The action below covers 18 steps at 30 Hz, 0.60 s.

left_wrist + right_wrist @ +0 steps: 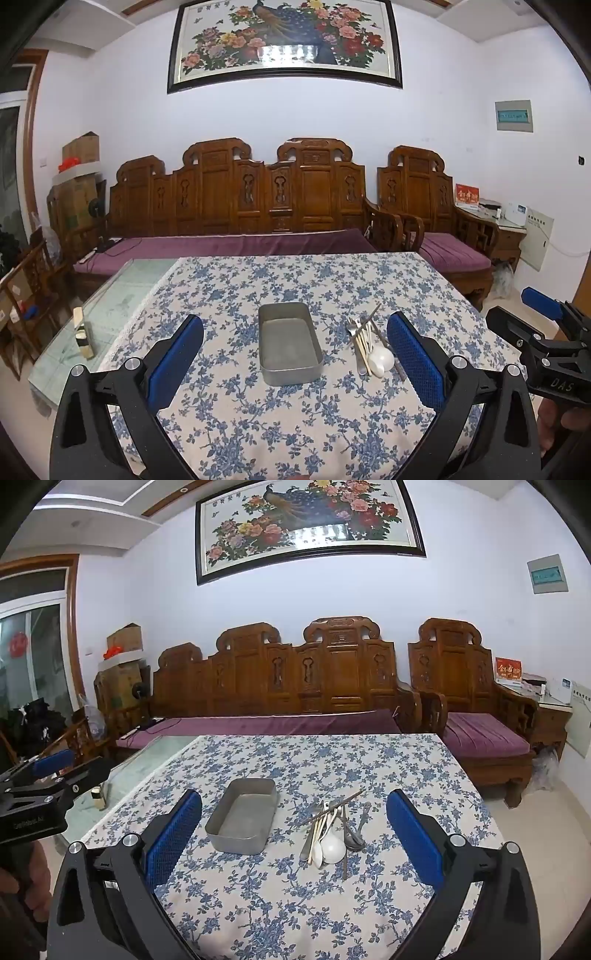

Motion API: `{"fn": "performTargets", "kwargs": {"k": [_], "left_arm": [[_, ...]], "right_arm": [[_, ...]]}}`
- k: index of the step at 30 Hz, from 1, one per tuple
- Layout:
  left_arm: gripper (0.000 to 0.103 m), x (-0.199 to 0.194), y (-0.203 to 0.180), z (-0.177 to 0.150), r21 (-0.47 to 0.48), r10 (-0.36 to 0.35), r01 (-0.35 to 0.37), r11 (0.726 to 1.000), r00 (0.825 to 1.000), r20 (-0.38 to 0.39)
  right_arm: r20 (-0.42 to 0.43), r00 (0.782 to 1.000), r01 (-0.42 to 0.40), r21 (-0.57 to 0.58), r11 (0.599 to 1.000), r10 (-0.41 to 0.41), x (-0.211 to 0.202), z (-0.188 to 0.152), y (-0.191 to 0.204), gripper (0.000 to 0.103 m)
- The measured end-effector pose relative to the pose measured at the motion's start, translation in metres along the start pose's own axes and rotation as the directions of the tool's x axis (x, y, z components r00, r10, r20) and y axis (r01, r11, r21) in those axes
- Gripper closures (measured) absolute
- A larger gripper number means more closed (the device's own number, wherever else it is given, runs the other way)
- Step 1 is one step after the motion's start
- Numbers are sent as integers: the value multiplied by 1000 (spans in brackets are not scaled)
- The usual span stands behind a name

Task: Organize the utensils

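Both tools hover above a table draped in a cream cloth with blue flower print (258, 424), tilted slightly downward. The left gripper (295, 354) has its blue-padded jaws spread wide, nothing between them; the right gripper (293, 834) is likewise fully spread and empty. In the left wrist view, an empty grey rectangular metal tin (288, 343) sits at centre, and a loose heap of utensils (369, 343) lies just beside it at 3 o'clock: a white ceramic soup spoon (382, 360), pale chopsticks, dark wooden chopsticks and steel cutlery, overlapping one another. A carved wooden bench with purple cushion (236, 206) stands at 12 o'clock
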<state>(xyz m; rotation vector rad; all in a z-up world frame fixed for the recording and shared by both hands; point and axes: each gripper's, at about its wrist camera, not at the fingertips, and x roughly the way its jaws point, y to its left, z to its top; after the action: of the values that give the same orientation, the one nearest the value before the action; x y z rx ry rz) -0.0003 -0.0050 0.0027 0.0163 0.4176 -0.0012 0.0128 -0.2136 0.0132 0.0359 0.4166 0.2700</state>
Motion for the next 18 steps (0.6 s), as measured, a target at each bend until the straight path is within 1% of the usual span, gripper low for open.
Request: {"fn": "performTargets", "kwargs": {"k": [18], "left_arm": [[6, 0, 1, -2, 6, -10, 10, 1000, 1000, 4]], "right_arm": [[2, 1000, 3, 6, 1000, -3, -2, -1, 1, 3]]}}
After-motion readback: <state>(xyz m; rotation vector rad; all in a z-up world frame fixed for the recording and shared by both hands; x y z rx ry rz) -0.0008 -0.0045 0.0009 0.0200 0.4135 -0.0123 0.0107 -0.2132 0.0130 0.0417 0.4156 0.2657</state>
